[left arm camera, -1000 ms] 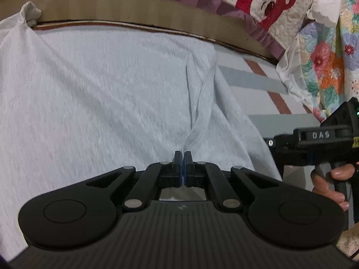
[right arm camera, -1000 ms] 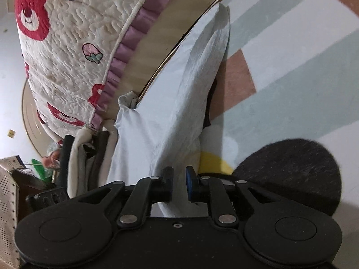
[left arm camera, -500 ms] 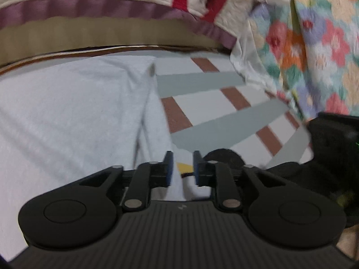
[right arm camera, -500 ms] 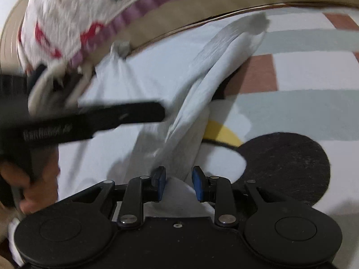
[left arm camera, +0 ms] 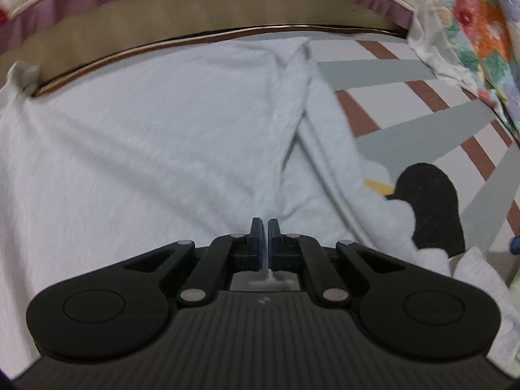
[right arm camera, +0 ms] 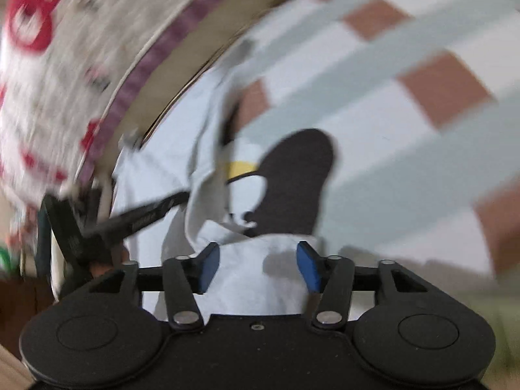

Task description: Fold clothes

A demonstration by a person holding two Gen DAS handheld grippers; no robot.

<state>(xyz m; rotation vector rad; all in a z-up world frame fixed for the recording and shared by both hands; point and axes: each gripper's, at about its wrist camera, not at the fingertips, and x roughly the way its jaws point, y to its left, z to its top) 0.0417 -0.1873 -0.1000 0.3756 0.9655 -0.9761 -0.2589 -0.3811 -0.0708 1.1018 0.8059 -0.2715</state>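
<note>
The pale blue garment (left arm camera: 156, 149) lies spread on a striped rug (left arm camera: 422, 104), its far edge along the base of a bed (left arm camera: 201, 16) at twelve o'clock in the left wrist view, and one side flap folded in as a ridge running from one o'clock down to five o'clock. The left gripper (left arm camera: 264, 243) is clenched, its pads almost meeting, and a thin white sliver between them looks like a pinch of cloth, though blur makes that uncertain. The right gripper (right arm camera: 258, 265) has just been opening and now stands released, wide apart, with cloth lying below and between the jaws but neither pad pressing on it. The main risk, as I judge it, is that the folded flap slides or springs back now that only one side seems to be held; a pull from the left gripper could drag the whole garment and crease the flat panel. The bed frame at twelve o'clock blocks any push forward, and a flowered blanket (left arm camera: 481, 26) hangs close at two o'clock. Open rug lies from three to five o'clock, around the black penguin shape (left arm camera: 432, 208), which is the free room for swinging cloth over.
</note>
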